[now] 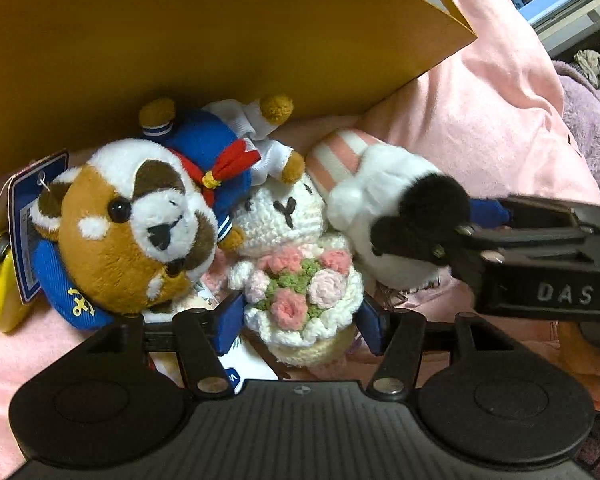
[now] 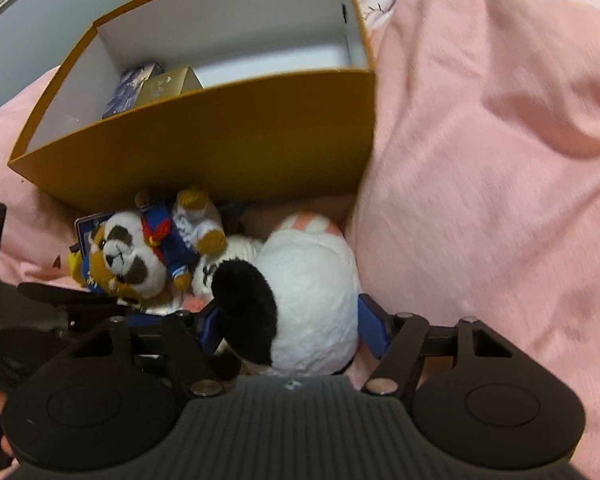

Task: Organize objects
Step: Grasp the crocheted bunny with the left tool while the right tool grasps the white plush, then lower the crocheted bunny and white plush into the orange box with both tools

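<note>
Three soft toys lie on pink bedding in front of an orange box point(image 1: 180, 40). A brown and white sailor plush point(image 1: 140, 220) lies at the left. A white crochet doll with a flower bouquet point(image 1: 296, 280) sits between the blue pads of my left gripper point(image 1: 300, 324), which close on its lower body. A white and black plush point(image 1: 396, 220) lies at the right. My right gripper point(image 2: 292, 332) grips this white and black plush point(image 2: 312, 300) between its blue pads. The orange box point(image 2: 220, 136) stands open behind the toys in the right wrist view.
Inside the box, two small boxes, one dark blue point(image 2: 132, 88) and one gold point(image 2: 168, 84), stand at its left side. Pink bedding point(image 2: 500, 160) rises at the right. A yellow object point(image 1: 0, 280) and a blue tag point(image 1: 32, 216) lie left of the sailor plush.
</note>
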A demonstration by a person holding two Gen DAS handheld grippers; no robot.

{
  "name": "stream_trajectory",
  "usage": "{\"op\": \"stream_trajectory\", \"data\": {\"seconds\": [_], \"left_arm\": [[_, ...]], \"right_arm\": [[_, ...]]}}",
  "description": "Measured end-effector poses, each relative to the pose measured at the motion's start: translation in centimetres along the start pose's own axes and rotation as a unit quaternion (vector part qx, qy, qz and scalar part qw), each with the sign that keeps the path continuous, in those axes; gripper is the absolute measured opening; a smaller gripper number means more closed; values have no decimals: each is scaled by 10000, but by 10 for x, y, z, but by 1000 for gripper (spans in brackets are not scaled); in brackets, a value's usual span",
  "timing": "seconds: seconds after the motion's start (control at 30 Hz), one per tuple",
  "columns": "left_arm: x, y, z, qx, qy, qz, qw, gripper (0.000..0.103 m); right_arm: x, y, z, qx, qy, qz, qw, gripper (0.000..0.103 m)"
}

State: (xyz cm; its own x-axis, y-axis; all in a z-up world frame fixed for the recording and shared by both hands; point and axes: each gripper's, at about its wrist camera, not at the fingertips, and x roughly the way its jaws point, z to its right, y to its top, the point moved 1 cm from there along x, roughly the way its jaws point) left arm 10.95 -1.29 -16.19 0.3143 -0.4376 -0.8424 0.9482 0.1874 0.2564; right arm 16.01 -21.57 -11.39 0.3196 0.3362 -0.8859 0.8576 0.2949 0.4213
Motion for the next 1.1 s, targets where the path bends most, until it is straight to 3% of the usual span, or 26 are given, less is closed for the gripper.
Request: {"op": "stream_trajectory", "data": {"seconds": [0.3,0.67,0.9,1.1], "left_arm": [[-18,-5,-1,133,93,149,9998,57],[-78,-2,22,137,-366,550,9977,52],[-136,8,34,185,-953,1393,9855,52],[-169,36,43,101,-917,2290,9691,52]], "right_arm": [[-26,0,20,479,444,162,9977,61],[-80,12,16,423,566,743,9947,61],[-126,37,13,369,769,1514,9848,62],[-138,70,1,255,805,2013,9759,62]]}}
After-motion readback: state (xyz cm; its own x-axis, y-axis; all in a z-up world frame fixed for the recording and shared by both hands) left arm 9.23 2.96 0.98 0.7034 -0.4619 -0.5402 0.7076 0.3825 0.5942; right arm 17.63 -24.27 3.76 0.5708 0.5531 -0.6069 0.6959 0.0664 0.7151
